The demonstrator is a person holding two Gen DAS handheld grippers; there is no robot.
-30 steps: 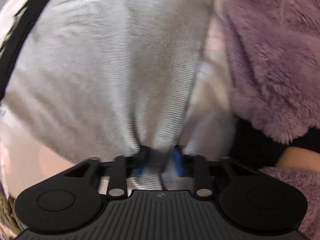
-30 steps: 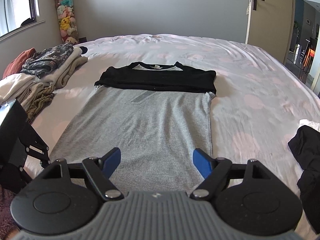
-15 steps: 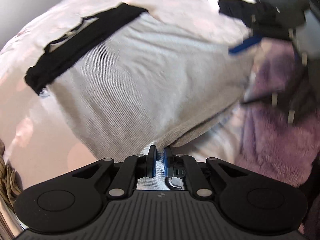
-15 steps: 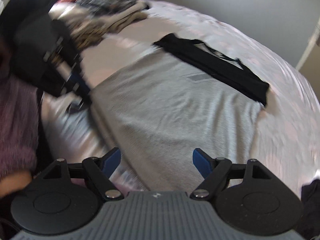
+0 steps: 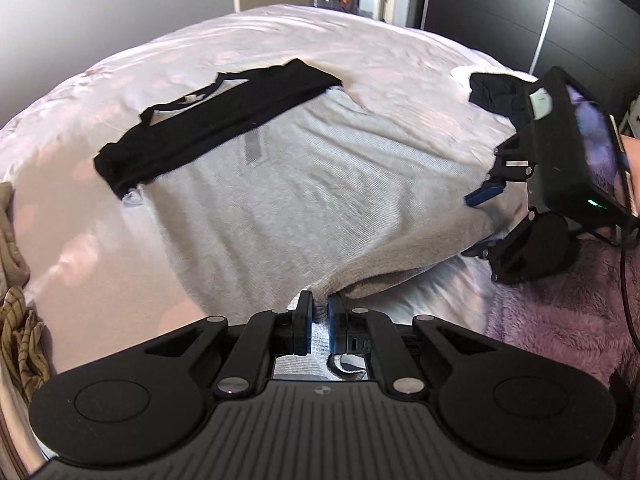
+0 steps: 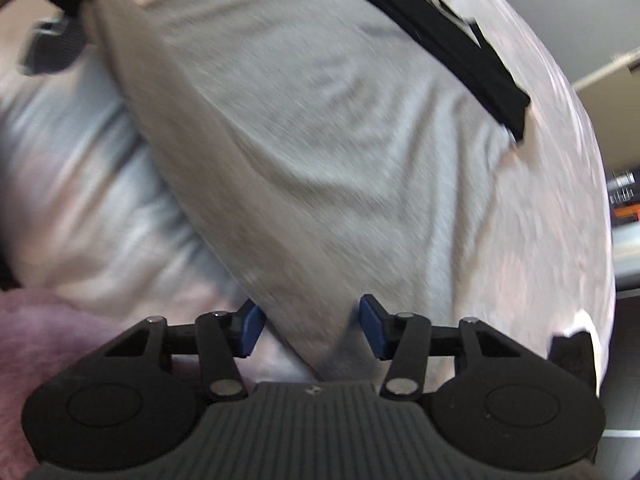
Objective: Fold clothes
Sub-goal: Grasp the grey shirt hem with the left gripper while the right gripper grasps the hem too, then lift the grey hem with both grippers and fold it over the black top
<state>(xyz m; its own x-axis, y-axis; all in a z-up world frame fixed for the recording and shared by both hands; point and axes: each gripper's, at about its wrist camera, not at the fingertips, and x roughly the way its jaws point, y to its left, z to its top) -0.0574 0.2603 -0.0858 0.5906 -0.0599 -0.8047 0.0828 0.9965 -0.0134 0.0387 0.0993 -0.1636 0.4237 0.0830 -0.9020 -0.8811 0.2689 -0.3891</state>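
A grey T-shirt [image 5: 304, 196] with black shoulders and folded-in sleeves [image 5: 208, 120] lies flat on the bed. My left gripper [image 5: 318, 320] is shut on the shirt's near hem corner and lifts it slightly. My right gripper [image 6: 310, 330] is open, its blue pads on either side of the other hem corner; it also shows in the left wrist view [image 5: 480, 220] at the shirt's right edge. The shirt [image 6: 320, 140] fills the blurred right wrist view, with the left gripper [image 6: 52, 4] at its top left.
The white and pink bedsheet [image 5: 400, 52] spreads around the shirt. A black garment [image 5: 496, 92] lies at the right edge. Tan and plaid clothes [image 5: 16, 320] lie at the left. A purple fleece sleeve [image 5: 560, 320] is at the right. Dark wardrobe doors [image 5: 520, 12] stand behind.
My left gripper has closed on the hem corner and raised it. My right gripper has swung down from above the bed to the other hem corner, still open.
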